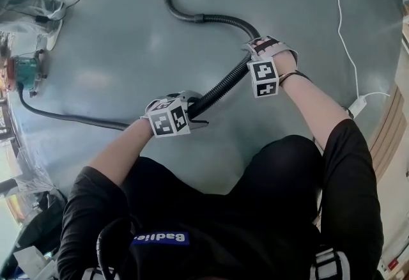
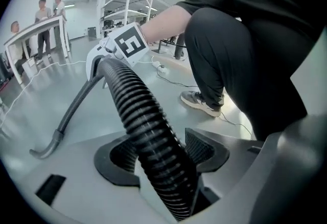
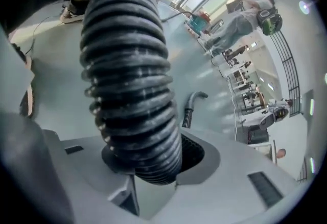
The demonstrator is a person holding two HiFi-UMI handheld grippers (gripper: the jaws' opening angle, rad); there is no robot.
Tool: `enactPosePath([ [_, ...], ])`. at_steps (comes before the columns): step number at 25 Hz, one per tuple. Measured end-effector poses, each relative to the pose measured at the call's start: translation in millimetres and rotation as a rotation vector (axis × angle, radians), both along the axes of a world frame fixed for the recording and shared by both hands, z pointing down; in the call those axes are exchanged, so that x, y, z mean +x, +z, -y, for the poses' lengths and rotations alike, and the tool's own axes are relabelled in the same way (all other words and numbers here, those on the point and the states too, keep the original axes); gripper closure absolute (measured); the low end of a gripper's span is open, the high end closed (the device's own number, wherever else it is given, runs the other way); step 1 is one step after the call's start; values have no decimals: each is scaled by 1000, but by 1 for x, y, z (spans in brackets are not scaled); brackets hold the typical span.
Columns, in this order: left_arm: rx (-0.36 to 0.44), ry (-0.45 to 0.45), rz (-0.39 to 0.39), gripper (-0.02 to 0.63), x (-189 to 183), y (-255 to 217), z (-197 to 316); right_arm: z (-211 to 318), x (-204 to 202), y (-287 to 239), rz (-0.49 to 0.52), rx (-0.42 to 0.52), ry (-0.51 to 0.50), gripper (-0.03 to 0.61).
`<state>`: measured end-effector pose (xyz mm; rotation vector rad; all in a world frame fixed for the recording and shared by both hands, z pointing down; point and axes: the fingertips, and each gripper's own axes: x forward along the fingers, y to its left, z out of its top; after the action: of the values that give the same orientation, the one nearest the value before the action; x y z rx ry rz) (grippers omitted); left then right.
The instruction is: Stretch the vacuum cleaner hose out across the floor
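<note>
Gripping the hose (image 1: 220, 87) firmly in the right claw (image 3: 153, 159); set only loosely around it with the left claw (image 2: 161, 152), jaws released. Could slide through the left jaws on pulling, or stay curved ahead of the right claw.

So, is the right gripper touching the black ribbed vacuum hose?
Touching. In the right gripper view, the right gripper clamps the black ribbed vacuum hose between its pads.
</note>
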<state>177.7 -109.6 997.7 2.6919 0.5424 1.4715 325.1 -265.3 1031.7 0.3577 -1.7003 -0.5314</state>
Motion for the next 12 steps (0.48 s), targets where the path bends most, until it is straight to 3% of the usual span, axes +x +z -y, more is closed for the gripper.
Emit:
enactPosePath([
  [4, 42, -14, 11, 331, 29, 12, 2, -9, 14, -7, -114, 5, 119, 410],
  [8, 80, -155, -64, 331, 74, 5, 23, -24, 32, -15, -167, -29, 251, 410],
  [12, 121, -163, -58, 354, 110, 10, 22, -43, 40, -20, -214, -42, 256, 408],
])
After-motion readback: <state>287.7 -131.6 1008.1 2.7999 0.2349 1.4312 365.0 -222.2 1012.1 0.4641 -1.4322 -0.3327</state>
